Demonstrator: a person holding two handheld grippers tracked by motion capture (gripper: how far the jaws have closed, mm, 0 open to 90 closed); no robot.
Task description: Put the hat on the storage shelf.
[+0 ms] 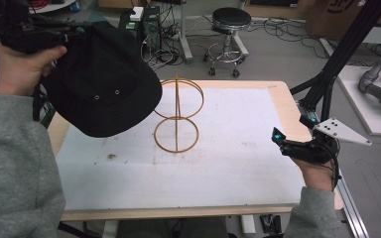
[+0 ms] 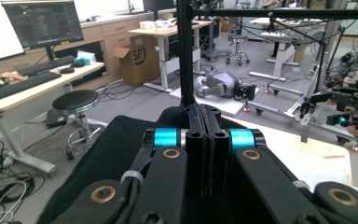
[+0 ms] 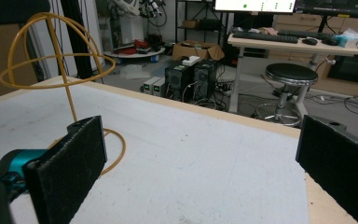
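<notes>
1. The left hand [image 1: 17, 69] is raised at the far-left corner of the table [image 1: 178, 183], above its surface, with the grey sleeve [image 1: 15, 163] running down to the near edge.
2. The left gripper [image 2: 204, 154] has its jaws pressed together on the black hat [image 1: 101, 82], clamped at the hat's upper-left edge (in the left gripper view the two pads meet with black fabric spreading below them).
3. The black hat hangs in the air, tilted, with its crown toward the camera. Two small metal eyelets show on the crown. Its lower right edge overlaps the wire stand [image 1: 177, 116] in the high view.
4. The wire stand sits upright at the middle of the table: a round base ring, a thin post and a dome of yellow wire hoops.
5. The right hand [image 1: 317, 171] rests low at the table's right edge.
6. The right gripper [image 3: 200, 158] has its jaws spread wide with nothing between them, pointing toward the wire stand.
</notes>
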